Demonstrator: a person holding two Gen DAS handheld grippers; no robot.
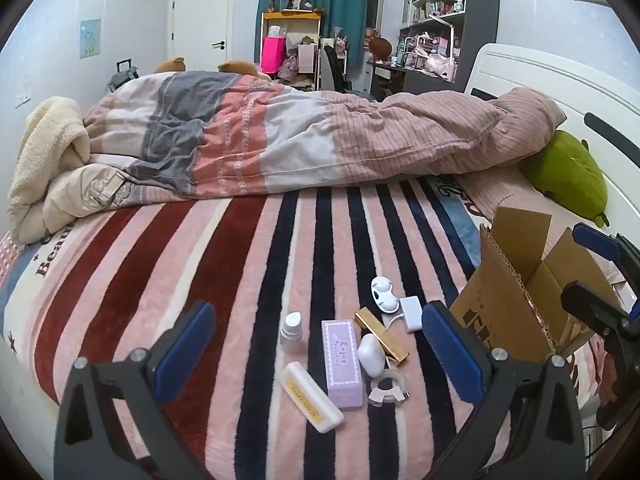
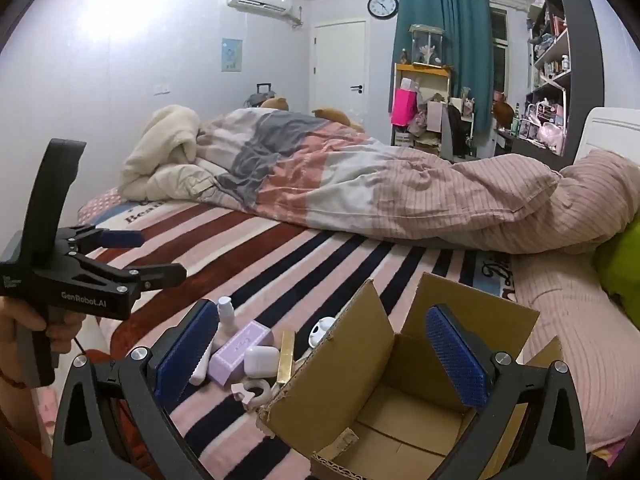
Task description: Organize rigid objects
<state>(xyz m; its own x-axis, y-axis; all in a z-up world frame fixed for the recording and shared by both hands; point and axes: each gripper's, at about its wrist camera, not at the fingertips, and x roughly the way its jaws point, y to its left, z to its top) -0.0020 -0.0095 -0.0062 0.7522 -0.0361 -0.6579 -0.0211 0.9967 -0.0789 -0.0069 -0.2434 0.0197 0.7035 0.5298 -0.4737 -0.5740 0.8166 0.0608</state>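
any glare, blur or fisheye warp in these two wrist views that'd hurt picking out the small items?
Left wrist: sharp, evenly lit, soft shadows; the lilac box and earbud case read clearly; black vignette corners, and the striped blanket bows toward the edges. Right wrist: blown-out glare patch on the wall upper left; the cardboard box is crisp and warped, and its flap hides some of the items.

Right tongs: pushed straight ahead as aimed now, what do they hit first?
Probably the open cardboard box: the right tongs hang open over its mouth, so they would likely meet its inner back wall or floor. Depth is unclear.
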